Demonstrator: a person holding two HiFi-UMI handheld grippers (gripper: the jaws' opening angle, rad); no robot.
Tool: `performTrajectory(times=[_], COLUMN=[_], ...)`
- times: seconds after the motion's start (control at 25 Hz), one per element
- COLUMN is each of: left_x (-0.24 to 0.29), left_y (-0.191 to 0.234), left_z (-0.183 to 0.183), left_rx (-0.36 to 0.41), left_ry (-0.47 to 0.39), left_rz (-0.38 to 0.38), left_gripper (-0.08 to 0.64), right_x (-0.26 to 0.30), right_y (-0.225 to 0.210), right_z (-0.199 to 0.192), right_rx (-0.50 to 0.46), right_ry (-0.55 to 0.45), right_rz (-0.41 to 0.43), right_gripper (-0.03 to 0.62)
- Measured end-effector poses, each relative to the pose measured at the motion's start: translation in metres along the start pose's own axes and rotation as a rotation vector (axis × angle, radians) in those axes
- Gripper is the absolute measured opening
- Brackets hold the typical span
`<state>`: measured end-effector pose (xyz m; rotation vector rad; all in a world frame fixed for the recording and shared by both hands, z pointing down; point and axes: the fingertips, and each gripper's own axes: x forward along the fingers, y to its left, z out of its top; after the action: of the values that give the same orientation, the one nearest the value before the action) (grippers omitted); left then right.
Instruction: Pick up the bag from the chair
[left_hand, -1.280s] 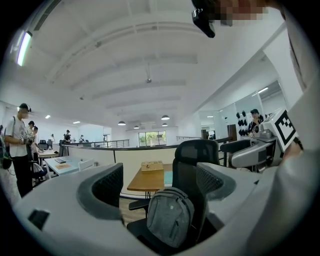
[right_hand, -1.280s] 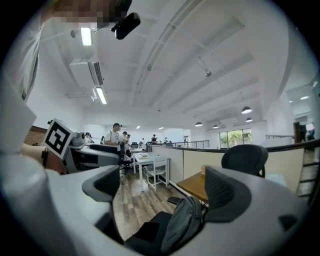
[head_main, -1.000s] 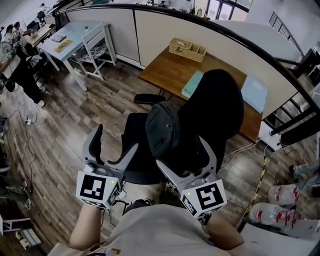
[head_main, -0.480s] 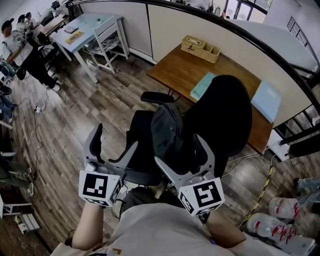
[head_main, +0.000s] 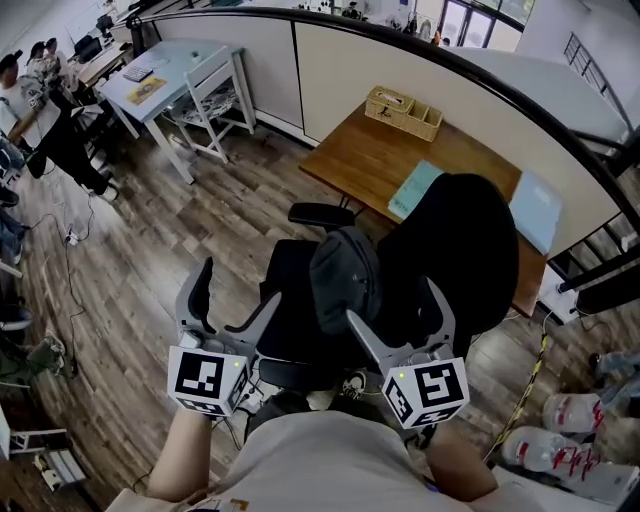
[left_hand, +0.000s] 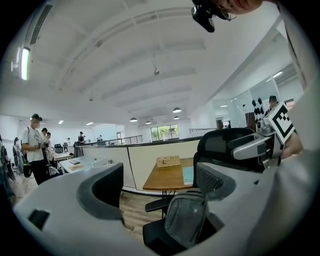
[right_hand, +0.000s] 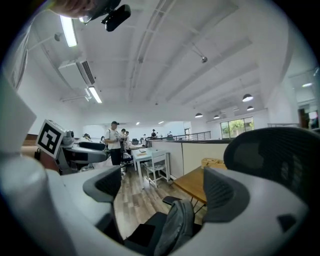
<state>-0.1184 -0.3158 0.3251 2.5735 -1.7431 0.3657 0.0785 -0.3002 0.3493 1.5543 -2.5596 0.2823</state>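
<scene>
A dark grey bag (head_main: 345, 280) stands upright on the seat of a black office chair (head_main: 460, 235), leaning against its backrest. My left gripper (head_main: 235, 300) is open, just left of the seat and short of the bag. On the other side, my right gripper (head_main: 405, 322) is also open, with the bag's lower right side just ahead of its jaws. The left gripper view has the bag (left_hand: 187, 222) low between the left gripper's (left_hand: 160, 184) spread jaws. In the right gripper view, the bag (right_hand: 175, 227) sits below the right gripper's (right_hand: 165, 192) spread jaws. Neither gripper touches the bag.
Behind the chair is a wooden desk (head_main: 370, 160) with a wicker basket (head_main: 405, 108) and teal folders. A white desk and chair (head_main: 190, 85) stand at the far left, with people beyond. Plastic bottles (head_main: 555, 450) lie on the floor to the right. A curved partition wall runs behind.
The head view has shifted, so the chair and bag sit slightly lower and further right in the picture. Both grippers stay open at about the same distance from the bag.
</scene>
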Motion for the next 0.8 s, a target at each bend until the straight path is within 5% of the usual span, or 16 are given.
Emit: performTrajectory(times=[0.52, 0.8], left_x=[0.055, 0.105], left_y=[0.026, -0.002], left_z=[-0.017, -0.041], left_rx=[0.051, 0.158], left_ry=[0.006, -0.021], left_rz=[-0.185, -0.414], left_gripper=[0.443, 0.443], right_x=[0.027, 0.039], right_y=[-0.002, -0.013], right_z=[-0.024, -0.057], right_rx=[0.064, 0.121], right_ry=[0.051, 0.104], right_rz=[-0.174, -0.235], right_gripper=[0.509, 0.499])
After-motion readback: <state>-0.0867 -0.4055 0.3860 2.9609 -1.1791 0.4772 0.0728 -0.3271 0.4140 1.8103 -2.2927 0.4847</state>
